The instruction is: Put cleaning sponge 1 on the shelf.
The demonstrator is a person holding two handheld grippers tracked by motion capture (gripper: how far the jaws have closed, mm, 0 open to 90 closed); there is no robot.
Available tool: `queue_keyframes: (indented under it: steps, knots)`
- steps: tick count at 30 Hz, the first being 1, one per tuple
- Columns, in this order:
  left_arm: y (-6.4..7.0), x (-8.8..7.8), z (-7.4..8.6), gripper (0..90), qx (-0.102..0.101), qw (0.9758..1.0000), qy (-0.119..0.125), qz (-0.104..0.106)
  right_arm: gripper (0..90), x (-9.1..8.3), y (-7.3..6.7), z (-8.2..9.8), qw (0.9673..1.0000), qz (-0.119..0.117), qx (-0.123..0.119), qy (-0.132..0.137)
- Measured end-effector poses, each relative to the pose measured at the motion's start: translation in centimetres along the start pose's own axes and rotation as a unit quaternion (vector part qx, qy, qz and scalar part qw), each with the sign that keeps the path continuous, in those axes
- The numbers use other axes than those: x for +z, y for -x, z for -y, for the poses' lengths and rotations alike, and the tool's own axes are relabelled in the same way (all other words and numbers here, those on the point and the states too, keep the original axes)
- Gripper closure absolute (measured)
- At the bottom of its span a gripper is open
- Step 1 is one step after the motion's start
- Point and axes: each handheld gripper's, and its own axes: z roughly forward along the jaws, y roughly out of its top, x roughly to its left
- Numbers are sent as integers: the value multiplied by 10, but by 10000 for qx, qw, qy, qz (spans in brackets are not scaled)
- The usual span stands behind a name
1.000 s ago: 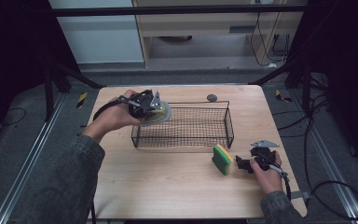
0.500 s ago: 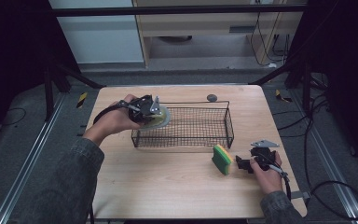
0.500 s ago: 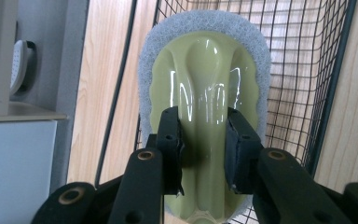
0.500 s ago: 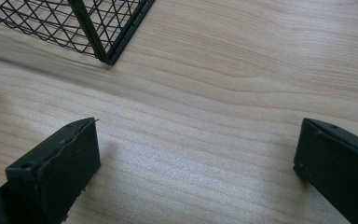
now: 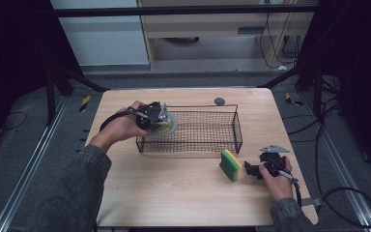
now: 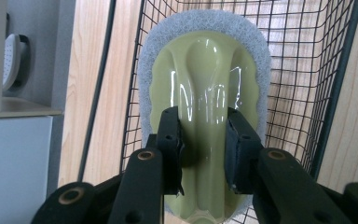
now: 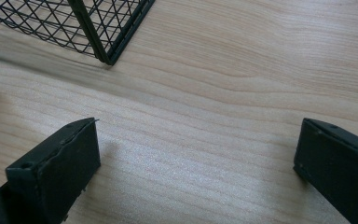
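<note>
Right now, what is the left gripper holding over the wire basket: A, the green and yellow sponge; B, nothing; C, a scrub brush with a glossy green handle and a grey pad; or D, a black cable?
C: in the left gripper view the left gripper fingers clamp the ridge of the scrub brush above the wire basket.

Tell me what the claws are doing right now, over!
Left claw shut on green scrubber, over wire basket's left end. Right claw open, empty, above table beside sponge. Nothing blocking.
</note>
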Motion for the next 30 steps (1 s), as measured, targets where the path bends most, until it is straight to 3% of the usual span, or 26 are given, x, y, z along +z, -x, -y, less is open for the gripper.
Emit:
queue_keyframes:
  steps: [22,30]
  knots:
    - [5,16,1,706,27,9998,-173,91,4,0,0,0,10000,2,-11,9]
    - [6,26,5,705,-64,9996,-192,186,4,0,0,0,10000,1,-12,9]
